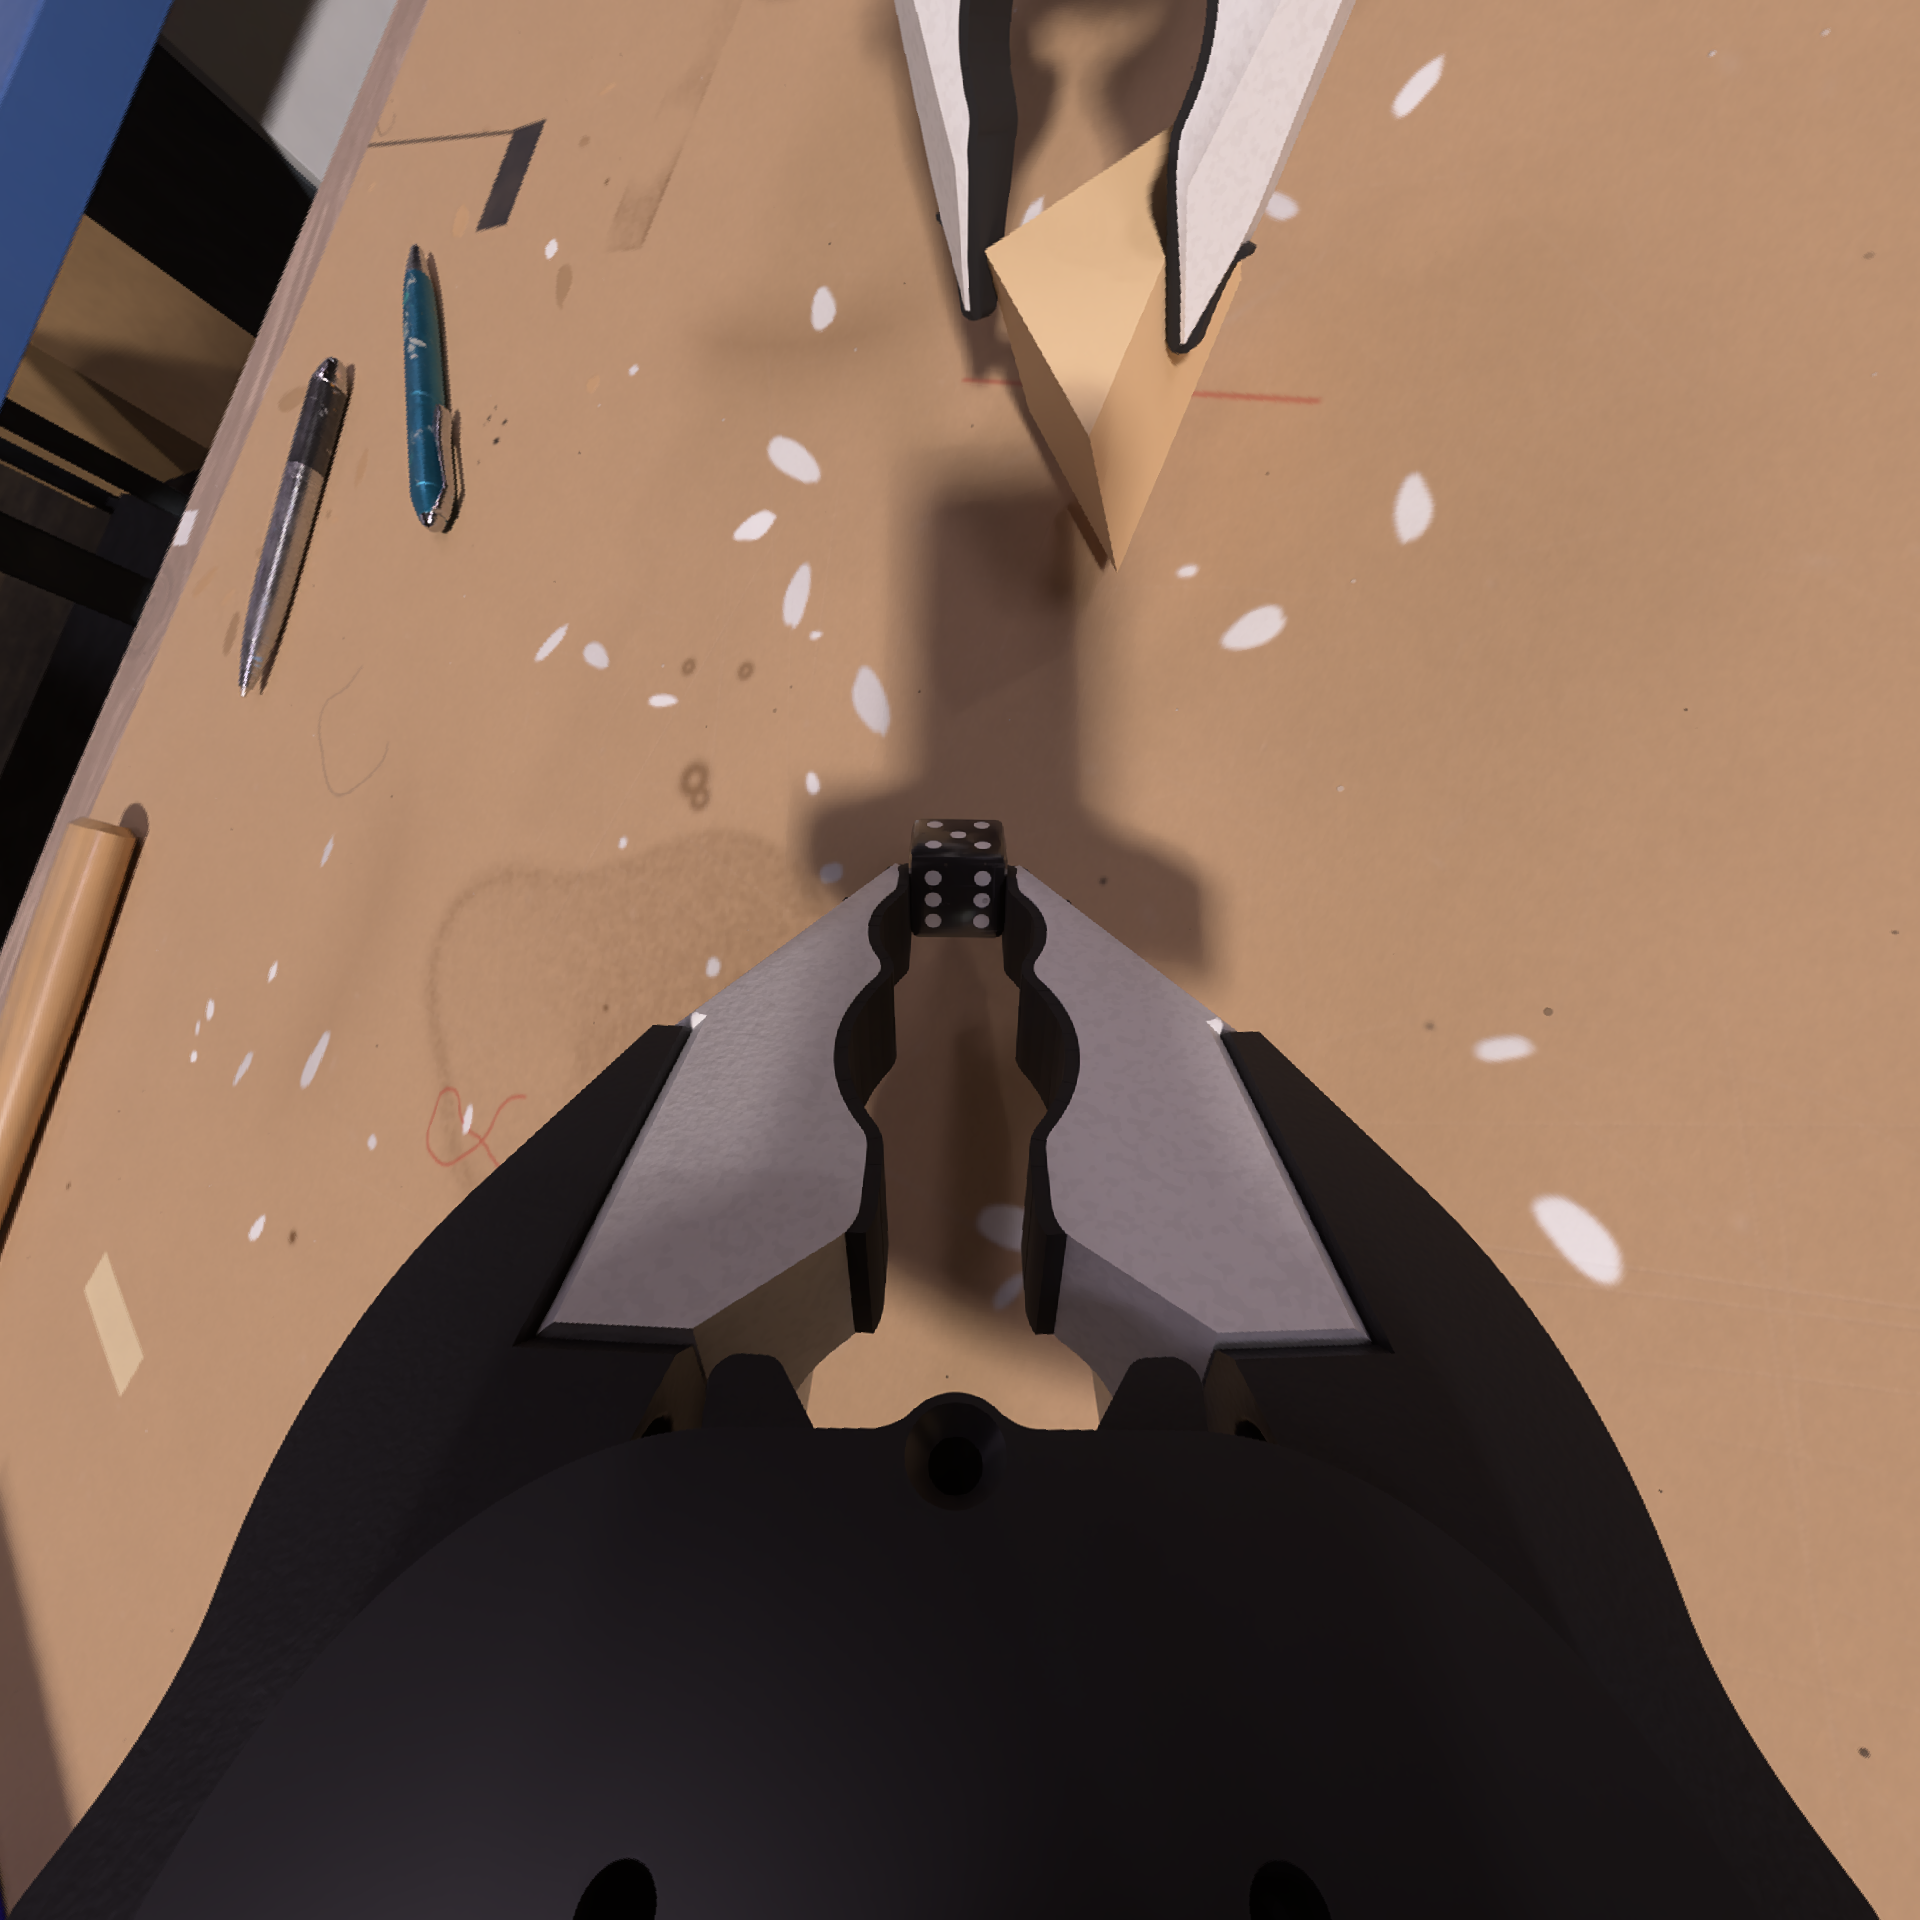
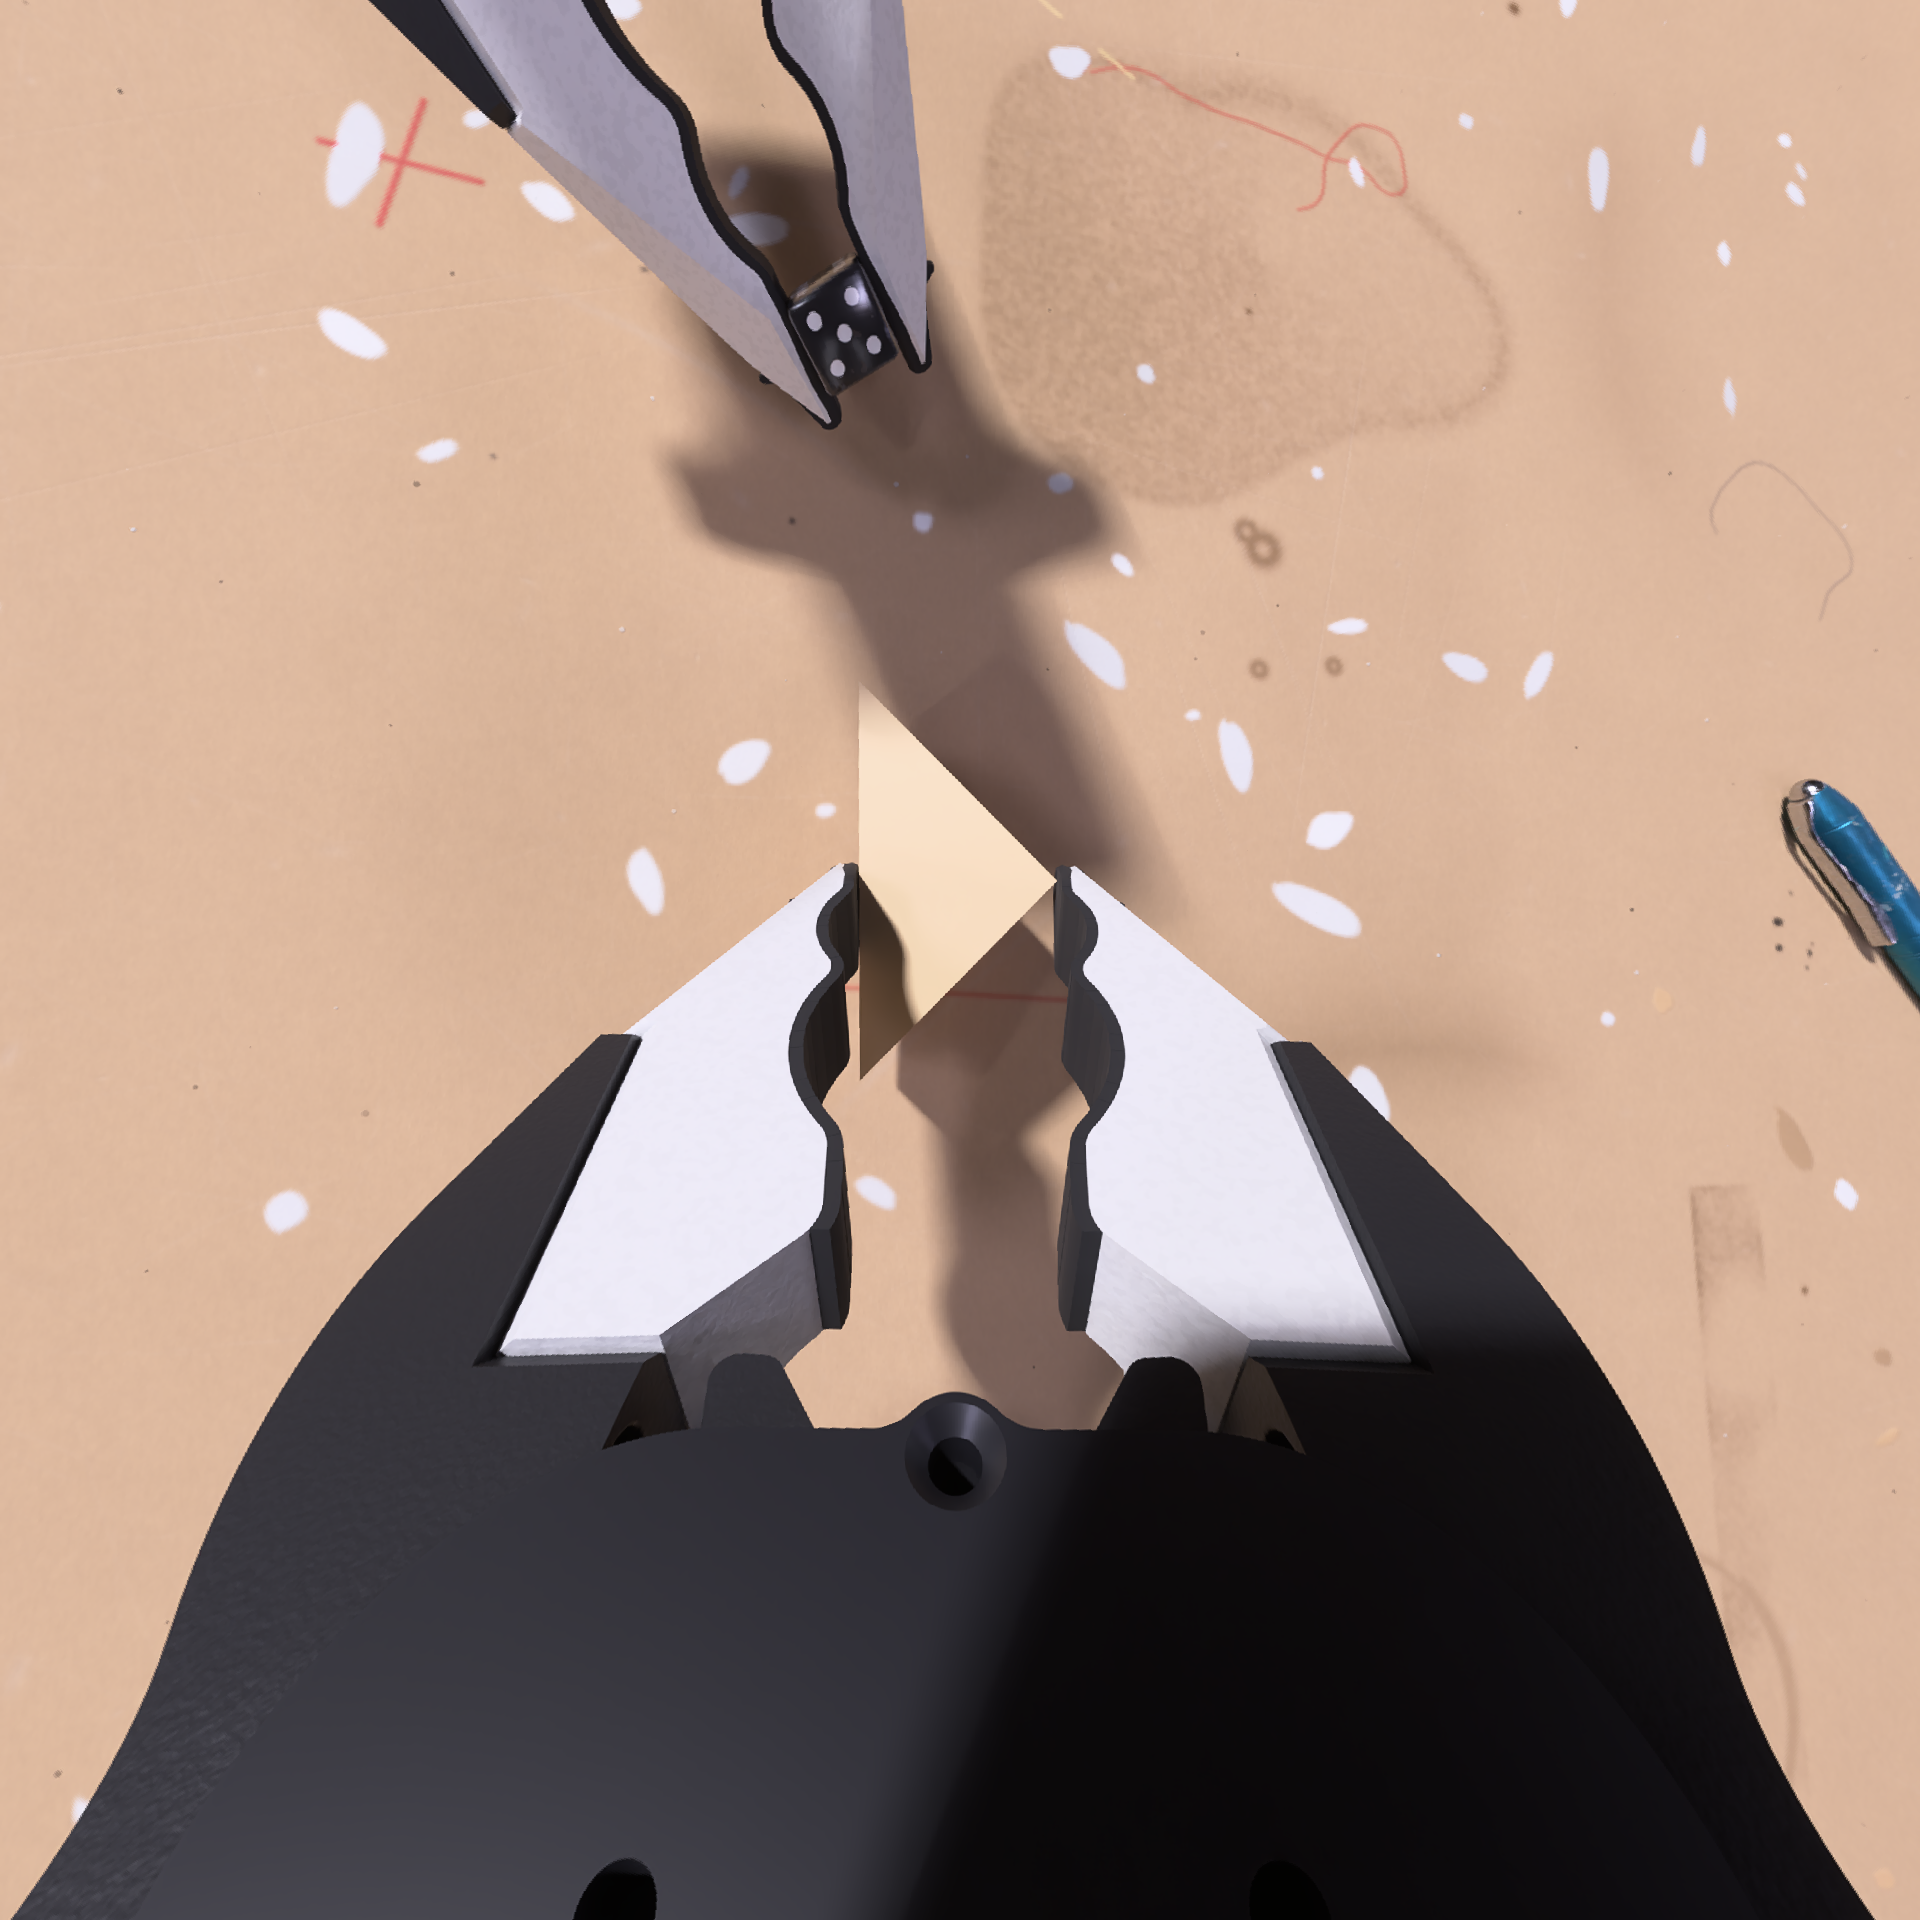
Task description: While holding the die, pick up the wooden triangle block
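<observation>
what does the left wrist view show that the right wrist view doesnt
Only the left wrist view shows the silver pen, the wooden dowel at the table edge and the blue panel beyond it. Only the right wrist view shows the red cross mark. Both show the left claw shut on the die, the right claw around the wooden triangle block, the blue pen and the table.

The pale, smooth, matt wooden triangle block (image 2: pixel 940 831) sits between the right gripper's (image 2: pixel 956 883) matt white, faintly grainy fingers (image 2: pixel 727 1039). The glossy black plastic die with white pips (image 1: pixel 957 878) is pinched at the left gripper's (image 1: pixel 957 883) tips. Left of these lie a shiny metallic blue pen (image 1: pixel 428 390) and a silvery metal pen (image 1: pixel 291 520) on the matt, paint-flecked tan tabletop (image 1: pixel 1558 831).
</observation>
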Tool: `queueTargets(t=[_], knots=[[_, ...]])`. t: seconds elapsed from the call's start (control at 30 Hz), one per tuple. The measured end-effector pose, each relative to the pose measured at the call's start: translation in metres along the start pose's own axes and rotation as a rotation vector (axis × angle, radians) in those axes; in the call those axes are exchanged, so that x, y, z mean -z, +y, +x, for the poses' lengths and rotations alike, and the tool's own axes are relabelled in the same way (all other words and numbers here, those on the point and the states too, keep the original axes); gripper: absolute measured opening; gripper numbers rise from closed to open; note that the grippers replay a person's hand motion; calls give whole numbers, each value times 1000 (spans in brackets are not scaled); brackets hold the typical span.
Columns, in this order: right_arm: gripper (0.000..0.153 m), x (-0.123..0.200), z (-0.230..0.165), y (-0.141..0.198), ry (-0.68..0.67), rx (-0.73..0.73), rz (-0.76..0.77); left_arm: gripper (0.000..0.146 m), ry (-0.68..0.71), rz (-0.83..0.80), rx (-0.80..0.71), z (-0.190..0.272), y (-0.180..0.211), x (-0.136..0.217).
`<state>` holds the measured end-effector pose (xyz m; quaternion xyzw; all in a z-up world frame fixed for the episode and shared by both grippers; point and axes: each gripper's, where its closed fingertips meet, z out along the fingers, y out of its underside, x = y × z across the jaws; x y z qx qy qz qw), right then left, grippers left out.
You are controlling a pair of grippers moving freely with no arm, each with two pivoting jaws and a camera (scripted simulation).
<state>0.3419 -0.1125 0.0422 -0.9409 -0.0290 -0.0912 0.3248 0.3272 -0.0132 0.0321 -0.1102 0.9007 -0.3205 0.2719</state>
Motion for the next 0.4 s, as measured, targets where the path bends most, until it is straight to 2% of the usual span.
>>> queueTargets(t=[0.4], knots=[[37, 2, 2, -1, 11, 4, 9, 16, -23, -27, 30, -4, 6, -1]])
